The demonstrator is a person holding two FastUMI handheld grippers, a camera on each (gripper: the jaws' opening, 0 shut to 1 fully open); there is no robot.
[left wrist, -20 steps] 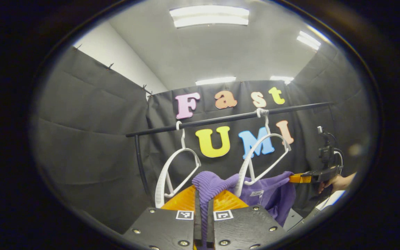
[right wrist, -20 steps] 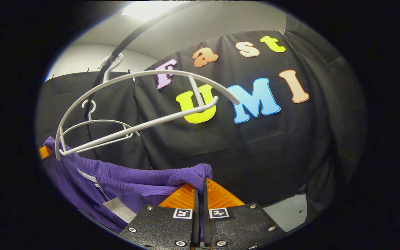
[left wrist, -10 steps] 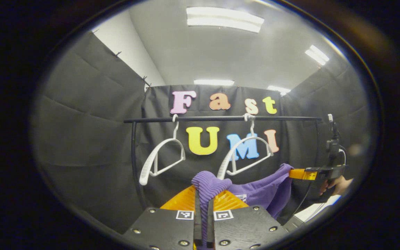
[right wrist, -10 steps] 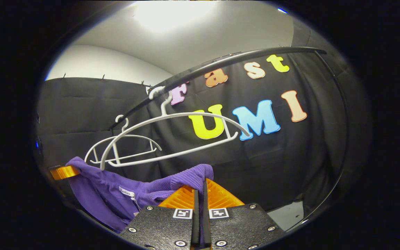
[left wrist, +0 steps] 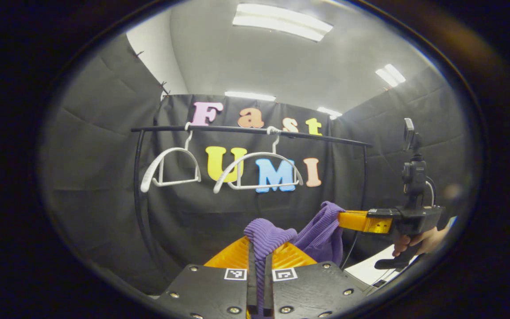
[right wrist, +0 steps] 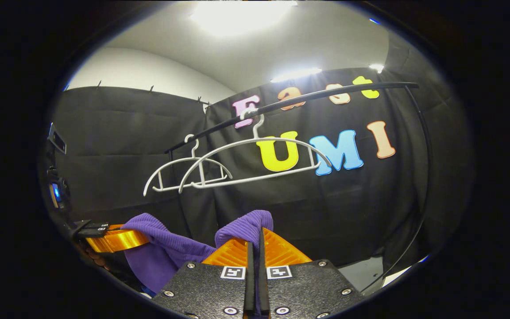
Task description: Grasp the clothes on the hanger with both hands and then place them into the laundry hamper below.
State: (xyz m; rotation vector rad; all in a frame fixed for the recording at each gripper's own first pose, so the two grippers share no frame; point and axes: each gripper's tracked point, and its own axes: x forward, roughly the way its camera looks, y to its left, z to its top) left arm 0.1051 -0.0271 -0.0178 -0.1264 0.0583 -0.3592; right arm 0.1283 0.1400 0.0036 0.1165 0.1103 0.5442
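A purple knit garment point(left wrist: 321, 230) hangs slack between both grippers, off the hangers. My left gripper point(left wrist: 258, 250) is shut on one bunched end of it point(left wrist: 266, 232). In the right gripper view, my right gripper point(right wrist: 255, 241) is shut on the other end point(right wrist: 244, 228), and the cloth sags to the left point(right wrist: 162, 250). The right gripper point(left wrist: 361, 220) also appears in the left gripper view, held by a hand point(left wrist: 416, 241). The left gripper point(right wrist: 115, 239) appears at the left of the right gripper view. Two white hangers point(left wrist: 259, 170) point(left wrist: 168, 168) hang bare on the black rail point(left wrist: 246, 130).
The rail stands on black uprights point(left wrist: 139, 195) in front of the black cloth wall. A camera mount point(left wrist: 412, 173) rises from the right gripper. A pale surface point(left wrist: 370, 268) lies low at the right.
Both grippers have drawn back from the rail and come closer together with the garment. The hangers look smaller and farther, and the cloth between the grippers has gone slack.
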